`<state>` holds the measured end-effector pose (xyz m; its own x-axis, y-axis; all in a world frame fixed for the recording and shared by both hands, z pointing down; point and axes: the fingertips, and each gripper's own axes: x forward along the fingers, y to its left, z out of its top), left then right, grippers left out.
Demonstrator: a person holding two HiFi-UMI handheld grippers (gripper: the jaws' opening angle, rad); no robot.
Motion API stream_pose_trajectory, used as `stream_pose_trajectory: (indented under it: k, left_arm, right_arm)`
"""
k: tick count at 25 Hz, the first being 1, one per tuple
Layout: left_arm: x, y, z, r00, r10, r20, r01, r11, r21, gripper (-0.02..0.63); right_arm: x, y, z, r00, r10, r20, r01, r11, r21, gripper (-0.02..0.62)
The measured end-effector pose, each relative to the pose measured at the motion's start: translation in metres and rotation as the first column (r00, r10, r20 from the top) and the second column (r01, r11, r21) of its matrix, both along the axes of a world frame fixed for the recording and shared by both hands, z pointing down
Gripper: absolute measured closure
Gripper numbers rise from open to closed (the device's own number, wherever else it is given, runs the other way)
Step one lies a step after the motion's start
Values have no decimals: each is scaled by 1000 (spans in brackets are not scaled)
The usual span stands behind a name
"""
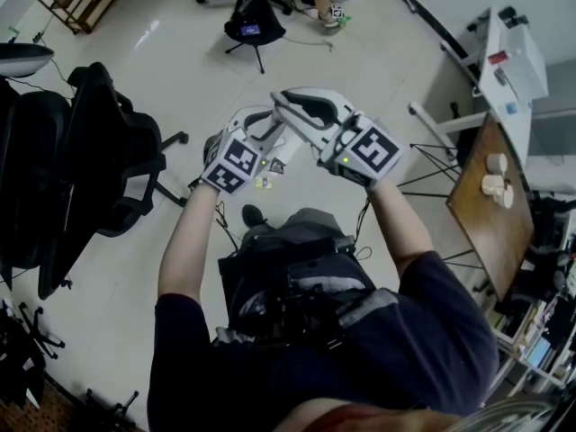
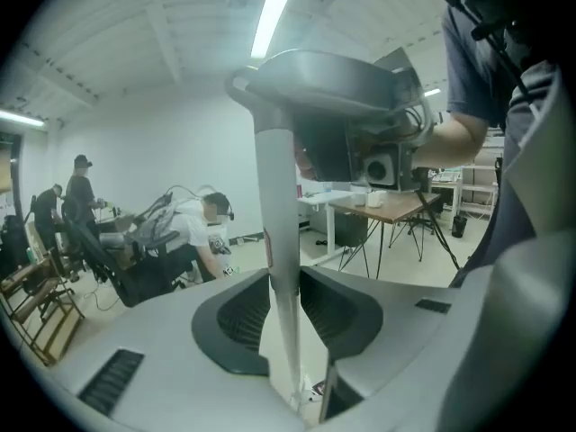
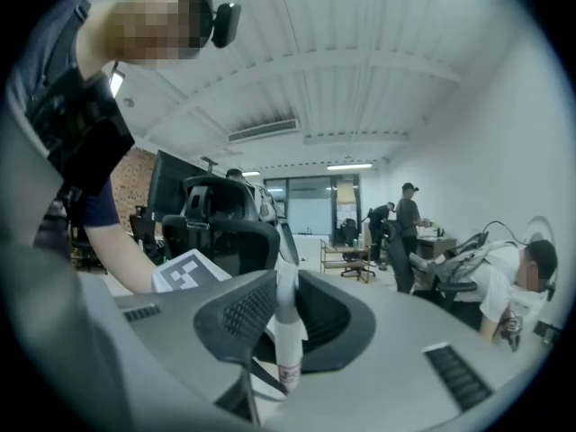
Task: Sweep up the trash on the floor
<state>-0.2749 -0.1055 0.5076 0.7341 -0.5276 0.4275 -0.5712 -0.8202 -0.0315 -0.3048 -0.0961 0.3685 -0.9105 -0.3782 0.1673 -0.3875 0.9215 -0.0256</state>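
Left hand-held gripper clamps an upright pole, right hand-held gripper a labelled handle, both high above the floor.

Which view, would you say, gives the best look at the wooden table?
The head view: the wooden table lies at the right, its top exposed. The left gripper view shows it far off, nearly edge-on; the right gripper view misses it.
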Motion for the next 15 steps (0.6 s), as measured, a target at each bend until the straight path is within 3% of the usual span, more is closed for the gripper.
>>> stream_pose_trajectory:
  k: [3,7,10,12,15]
  left_arm:
    - [-8,0,-45,999,5,-40,-2,998,59,497]
    - [-27,-3,-95,990,-54,-128,66,993,94,466]
    - [-43,-2,-108,988,-113,-101,125,986,112,454]
    - [-48,-1,-111,982,-174,-80,183,975,124,454]
    - [-53,-6,-118,944,-318,-89,328,935,137,477]
  right_arm:
    - [-5,-3,-40,992,-96,87,98,995,-16,511]
    - [-13,-9,-73,955,-240,177,253,966,-52,512]
    - [-28,-5,-81,902,-378,209,396,917,-51,512]
    - [-36,-2,-81,852,-473,223,494,869,-45,514]
    - [-42,-1,-77,775,-589,229,610,792,-25,514]
